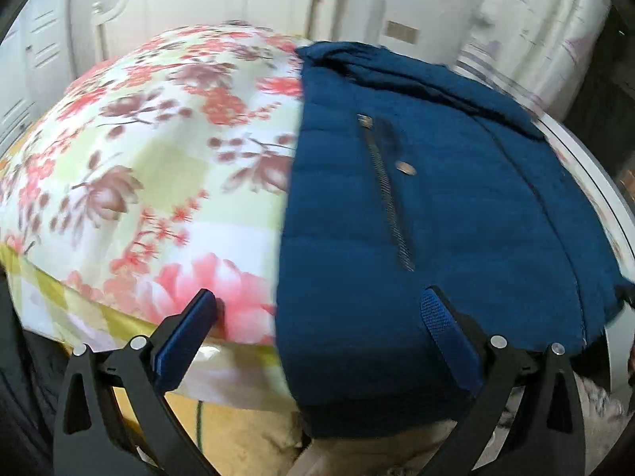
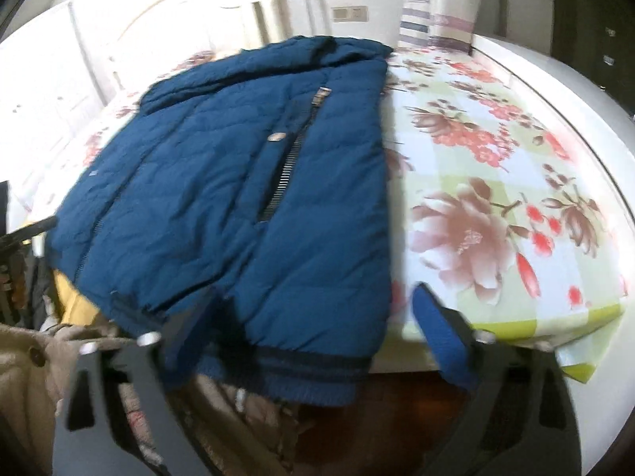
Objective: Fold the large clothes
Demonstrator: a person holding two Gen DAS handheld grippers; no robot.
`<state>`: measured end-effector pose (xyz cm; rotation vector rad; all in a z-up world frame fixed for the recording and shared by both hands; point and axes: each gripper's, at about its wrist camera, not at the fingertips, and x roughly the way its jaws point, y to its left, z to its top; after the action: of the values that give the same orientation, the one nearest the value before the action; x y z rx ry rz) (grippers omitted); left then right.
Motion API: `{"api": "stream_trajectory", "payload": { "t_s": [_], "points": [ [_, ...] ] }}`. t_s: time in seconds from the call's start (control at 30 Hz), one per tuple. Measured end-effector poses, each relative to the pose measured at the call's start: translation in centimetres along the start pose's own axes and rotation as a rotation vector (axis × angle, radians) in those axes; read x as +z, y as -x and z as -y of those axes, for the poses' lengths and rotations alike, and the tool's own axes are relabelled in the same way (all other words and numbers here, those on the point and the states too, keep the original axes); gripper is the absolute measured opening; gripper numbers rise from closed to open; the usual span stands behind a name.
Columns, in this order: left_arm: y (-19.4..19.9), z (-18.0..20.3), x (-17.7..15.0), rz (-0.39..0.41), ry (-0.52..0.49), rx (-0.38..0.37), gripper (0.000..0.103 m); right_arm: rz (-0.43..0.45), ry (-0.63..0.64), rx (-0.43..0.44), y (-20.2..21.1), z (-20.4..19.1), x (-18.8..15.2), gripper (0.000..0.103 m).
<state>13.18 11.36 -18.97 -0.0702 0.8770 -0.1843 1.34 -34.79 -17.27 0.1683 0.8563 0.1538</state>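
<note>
A dark blue padded jacket (image 1: 456, 206) lies folded lengthwise on a floral bedsheet (image 1: 151, 166), its zipped pocket (image 1: 391, 198) facing up and its ribbed hem hanging over the bed's near edge. My left gripper (image 1: 317, 311) stands open at that edge: one finger is over the sheet, the other over the jacket, and the jacket's long folded edge runs between them. In the right wrist view the jacket (image 2: 222, 190) fills the left half of the bedsheet (image 2: 476, 166). My right gripper (image 2: 313, 317) is open astride the hem's right corner, with its right finger clear of the cloth.
A white headboard (image 1: 206, 0) and white cupboards stand behind the bed. A striped pale cloth (image 2: 420, 23) rises at the far side. Below the near edge lie other clothes, among them a beige garment (image 2: 27, 361) and a yellow one (image 2: 69, 305).
</note>
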Motion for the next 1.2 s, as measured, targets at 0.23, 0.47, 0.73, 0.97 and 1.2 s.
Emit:
{"api": "stream_trajectory", "payload": {
  "t_s": [0.23, 0.47, 0.73, 0.97, 1.2],
  "points": [
    [0.4, 1.7, -1.1, -0.016, -0.072, -0.098, 0.091, 0.042, -0.135, 0.128, 1.0, 2.9, -0.6, 0.057],
    [0.5, 0.6, -0.5, -0.045, 0.038, -0.186, 0.087, 0.057, -0.235, 0.300, 0.0, 4.2, 0.1, 0.062],
    [-0.7, 1.3, 1.5, -0.056, 0.080, -0.276, 0.077, 0.005, -0.183, 0.306, -2.1, 2.3, 2.6, 0.063],
    [-0.5, 1.3, 1.3, -0.074, 0.045, -0.322, 0.063, 0.027, -0.203, 0.225, -1.6, 3.2, 1.3, 0.026],
    [0.0, 0.6, 1.8, 0.006, 0.097, -0.427, 0.018, 0.113, -0.198, 0.265, 1.4, 2.8, 0.7, 0.015]
  ]
}}
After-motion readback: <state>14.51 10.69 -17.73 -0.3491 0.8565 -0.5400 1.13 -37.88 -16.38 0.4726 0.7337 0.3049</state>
